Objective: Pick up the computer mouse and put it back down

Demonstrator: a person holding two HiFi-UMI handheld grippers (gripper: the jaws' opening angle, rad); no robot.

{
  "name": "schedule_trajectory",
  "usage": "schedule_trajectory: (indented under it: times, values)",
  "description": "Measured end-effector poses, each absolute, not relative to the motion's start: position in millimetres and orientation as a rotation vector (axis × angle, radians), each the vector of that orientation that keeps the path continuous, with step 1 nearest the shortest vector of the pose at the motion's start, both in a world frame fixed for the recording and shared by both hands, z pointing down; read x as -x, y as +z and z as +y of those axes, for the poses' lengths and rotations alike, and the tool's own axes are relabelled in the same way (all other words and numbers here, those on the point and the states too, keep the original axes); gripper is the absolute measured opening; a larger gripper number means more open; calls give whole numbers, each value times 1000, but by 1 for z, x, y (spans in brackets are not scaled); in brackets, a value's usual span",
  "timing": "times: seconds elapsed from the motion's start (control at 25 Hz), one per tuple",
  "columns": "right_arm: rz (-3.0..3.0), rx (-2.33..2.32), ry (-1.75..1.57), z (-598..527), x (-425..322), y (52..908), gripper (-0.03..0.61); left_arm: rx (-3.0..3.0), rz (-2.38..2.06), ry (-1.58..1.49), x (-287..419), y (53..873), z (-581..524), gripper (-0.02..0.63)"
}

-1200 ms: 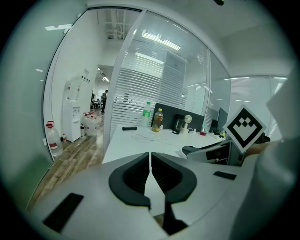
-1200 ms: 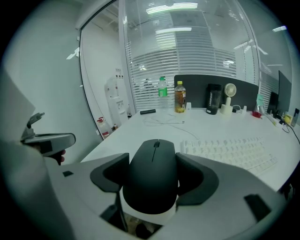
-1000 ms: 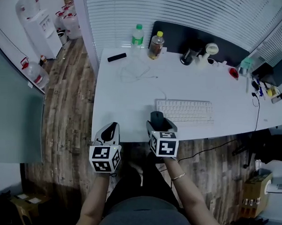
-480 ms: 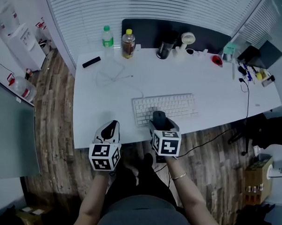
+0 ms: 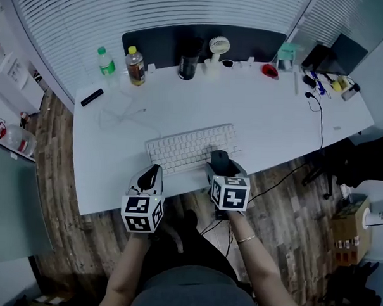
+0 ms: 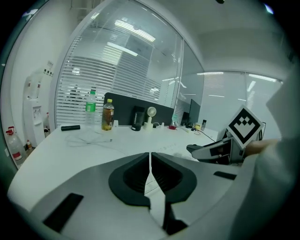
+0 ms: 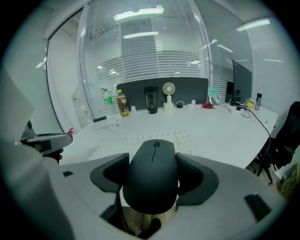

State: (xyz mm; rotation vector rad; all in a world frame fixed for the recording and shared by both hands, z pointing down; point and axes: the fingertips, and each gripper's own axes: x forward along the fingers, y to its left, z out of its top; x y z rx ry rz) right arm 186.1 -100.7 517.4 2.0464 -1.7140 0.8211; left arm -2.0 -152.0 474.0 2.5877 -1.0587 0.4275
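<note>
Quick tally from that moment: one desk (image 5: 275, 121), one white keyboard (image 5: 188, 148) just ahead of the grippers, and one black mouse (image 7: 152, 180) between the right gripper's jaws. There were two grippers, the left gripper (image 5: 153, 171) and the right gripper (image 5: 221, 164), with one marker cube on each, so two cubes (image 5: 142, 215) (image 5: 229, 193). Far ahead of the left gripper stood two bottles, one green-capped (image 5: 107, 62) and one yellow-capped (image 5: 135, 65), plus one black bar-shaped thing (image 5: 92, 97) further to its left. Far ahead of the right gripper were one dark tumbler (image 5: 187, 65), one small white fan (image 5: 218, 47) and one red thing (image 5: 269, 70) I couldn't identify. One big water jug (image 5: 14, 139) sat on the floor, way off to the left gripper's left.
</note>
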Motion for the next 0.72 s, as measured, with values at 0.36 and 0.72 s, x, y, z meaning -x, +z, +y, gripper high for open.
schedule_trajectory:
  times: [0.36, 0.72]
  values:
    - [-1627, -2107, 845, -82, -279, 527, 313, -2637, -958, 471, -81, 481, -148, 32]
    - [-1553, -2126, 854, -74, -347, 541, 313, -2681, -859, 520, -146, 487, -152, 32]
